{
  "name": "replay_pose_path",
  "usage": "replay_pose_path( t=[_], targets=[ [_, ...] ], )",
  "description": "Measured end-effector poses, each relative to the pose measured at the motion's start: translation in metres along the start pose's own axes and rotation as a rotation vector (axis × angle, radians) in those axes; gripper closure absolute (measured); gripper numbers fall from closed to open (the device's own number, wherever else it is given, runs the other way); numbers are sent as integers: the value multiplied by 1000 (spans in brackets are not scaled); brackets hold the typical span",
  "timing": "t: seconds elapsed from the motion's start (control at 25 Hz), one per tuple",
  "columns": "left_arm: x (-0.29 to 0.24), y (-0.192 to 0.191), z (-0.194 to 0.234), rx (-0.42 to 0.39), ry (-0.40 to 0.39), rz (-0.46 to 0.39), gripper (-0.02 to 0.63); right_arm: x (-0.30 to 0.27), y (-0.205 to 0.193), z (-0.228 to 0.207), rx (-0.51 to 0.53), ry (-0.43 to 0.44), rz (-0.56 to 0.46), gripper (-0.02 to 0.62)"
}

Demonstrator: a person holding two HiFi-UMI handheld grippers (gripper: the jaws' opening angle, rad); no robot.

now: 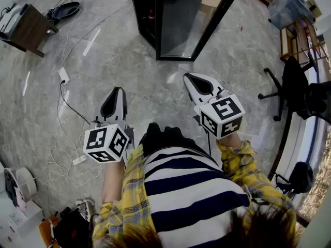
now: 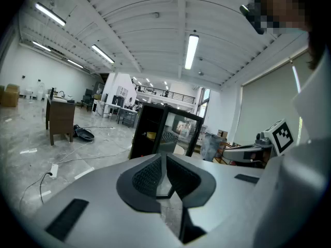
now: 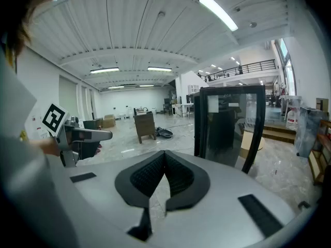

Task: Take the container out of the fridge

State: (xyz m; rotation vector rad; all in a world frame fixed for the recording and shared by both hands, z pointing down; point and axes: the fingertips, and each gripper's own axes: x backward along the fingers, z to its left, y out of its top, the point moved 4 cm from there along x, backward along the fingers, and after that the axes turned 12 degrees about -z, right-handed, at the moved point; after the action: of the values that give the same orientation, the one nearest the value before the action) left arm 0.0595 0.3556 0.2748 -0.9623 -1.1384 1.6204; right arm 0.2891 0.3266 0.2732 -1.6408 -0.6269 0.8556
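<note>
Lab hall: strip lights (image 2: 191, 50), desk (image 1: 26, 27), office chair (image 1: 291, 82).

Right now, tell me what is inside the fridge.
Inside the fridge, a yellowish container shows on a shelf. The rest of the interior is too dark to make out.

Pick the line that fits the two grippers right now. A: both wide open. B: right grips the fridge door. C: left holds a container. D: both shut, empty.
D: the left gripper and right gripper each show jaws closed tip to tip with nothing between, short of the fridge.
</note>
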Motion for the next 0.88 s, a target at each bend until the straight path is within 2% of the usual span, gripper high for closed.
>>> replay_pose_path(
  t=[0.28,0.52,0.88],
  targets=[
    [8,-2,6,0,8,10,565,-3,0,8,-32,13,-5,567],
    [8,3,17,-5,19,6,565,-14,-2,21,-15,55,13,566],
    [-10,17,57,1,21,-10,565,-59,9,39,2,92,5,566]
  ],
)
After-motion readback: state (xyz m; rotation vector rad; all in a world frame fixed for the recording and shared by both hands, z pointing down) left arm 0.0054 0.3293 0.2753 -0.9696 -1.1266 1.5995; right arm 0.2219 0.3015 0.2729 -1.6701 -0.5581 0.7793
